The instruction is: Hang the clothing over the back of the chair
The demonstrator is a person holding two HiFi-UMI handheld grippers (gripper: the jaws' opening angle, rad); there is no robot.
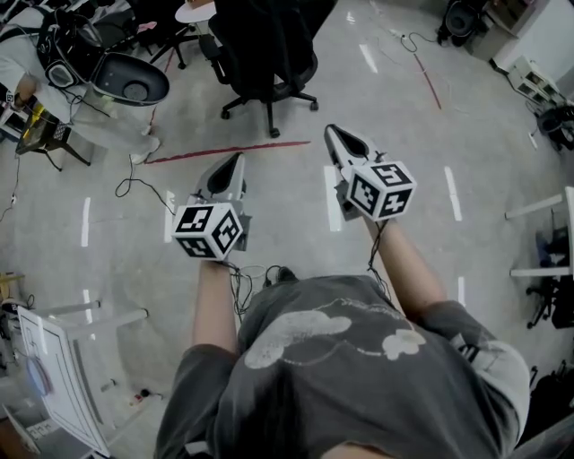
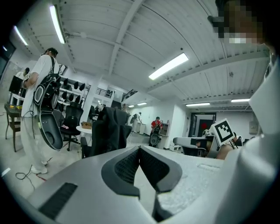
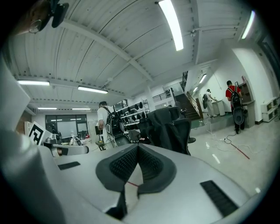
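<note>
A black office chair (image 1: 267, 67) stands on the floor ahead of me, with dark clothing (image 1: 269, 27) draped over its back. The left gripper view shows the same chair with the clothing (image 2: 109, 131) at mid left; in the right gripper view the draped clothing (image 3: 168, 124) is just right of centre. My left gripper (image 1: 238, 160) and right gripper (image 1: 331, 132) are held side by side in the air, pointing toward the chair and well short of it. Both are shut with nothing between their pads (image 2: 131, 164) (image 3: 148, 164).
A person wearing backpack gear (image 2: 39, 109) stands to the left by a table and a second chair (image 1: 134, 81). A red tape line (image 1: 224, 151) and cables (image 1: 134, 188) lie on the floor. White racks (image 1: 547, 242) stand right, a white frame (image 1: 63, 376) lower left.
</note>
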